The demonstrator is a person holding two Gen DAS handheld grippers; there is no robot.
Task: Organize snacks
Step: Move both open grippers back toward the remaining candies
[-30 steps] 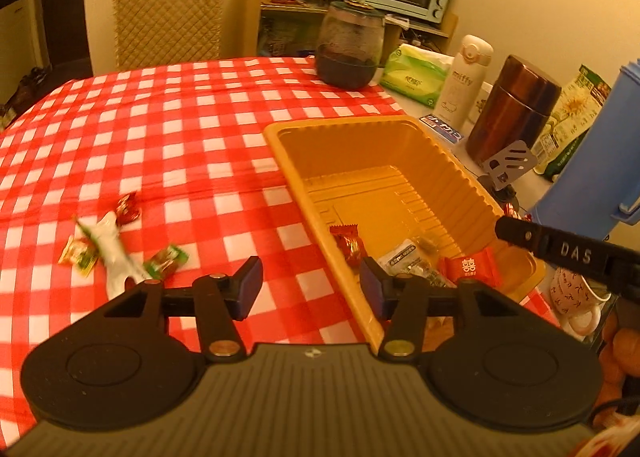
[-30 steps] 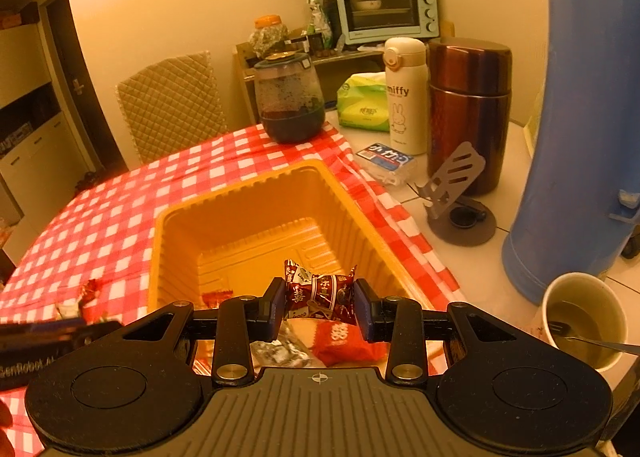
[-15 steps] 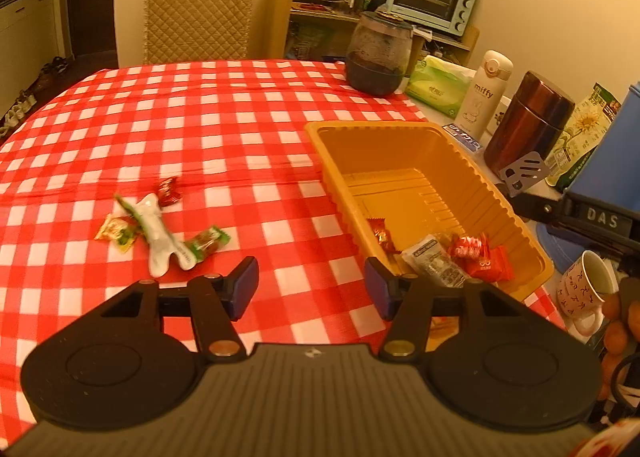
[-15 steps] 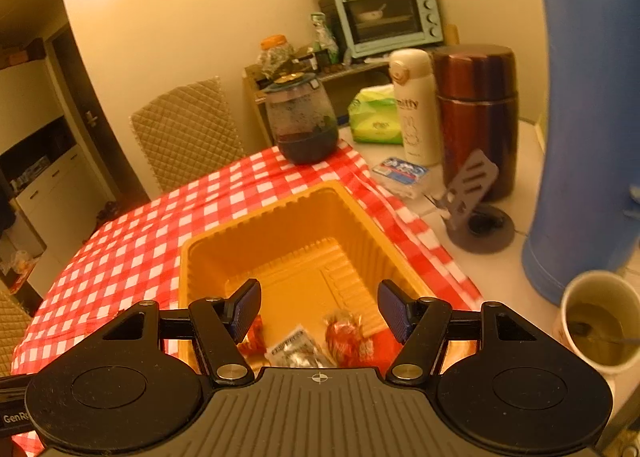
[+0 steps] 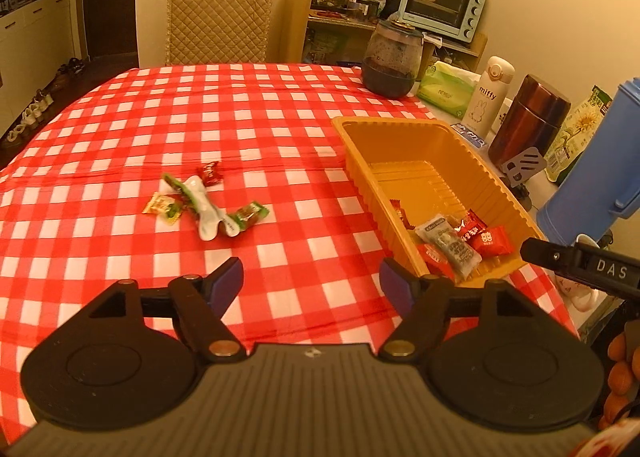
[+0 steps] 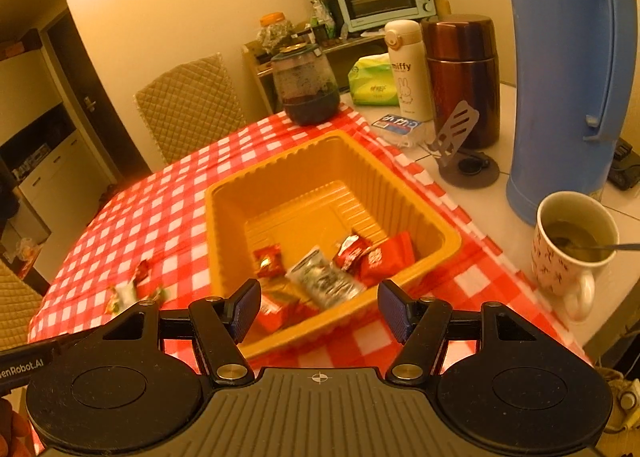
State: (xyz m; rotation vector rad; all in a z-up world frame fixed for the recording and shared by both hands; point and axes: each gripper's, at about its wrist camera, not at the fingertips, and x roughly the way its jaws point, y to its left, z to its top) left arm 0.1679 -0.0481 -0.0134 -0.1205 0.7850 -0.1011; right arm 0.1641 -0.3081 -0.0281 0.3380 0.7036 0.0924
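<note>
A yellow plastic tray point(image 5: 404, 129) point(image 6: 332, 145) sits on the red checked tablecloth and holds several wrapped snacks point(image 5: 460, 237) point(image 6: 340, 261) at its near end. Loose snacks lie on the cloth to its left: a red candy point(image 5: 210, 173), a white-green packet point(image 5: 204, 209), a yellow-green one point(image 5: 162, 209) and a green one point(image 5: 250, 215); they show blurred in the right wrist view point(image 6: 132, 289). My left gripper point(image 5: 312, 283) is open and empty above the cloth, near the tray's front left corner. My right gripper point(image 6: 318, 309) is open and empty above the tray's near rim.
A dark glass jar point(image 5: 392, 61) stands at the far table edge. Right of the tray stand a white bottle point(image 6: 408, 69), a brown flask point(image 6: 464, 77), a blue thermos point(image 6: 568, 69), a phone stand point(image 6: 460, 137) and a mug of tea point(image 6: 568, 253). A chair point(image 5: 220, 17) is behind the table.
My right gripper opened and dropped its red candy into the tray, then pulled back and up. My left gripper also drew back, showing more of the table.
</note>
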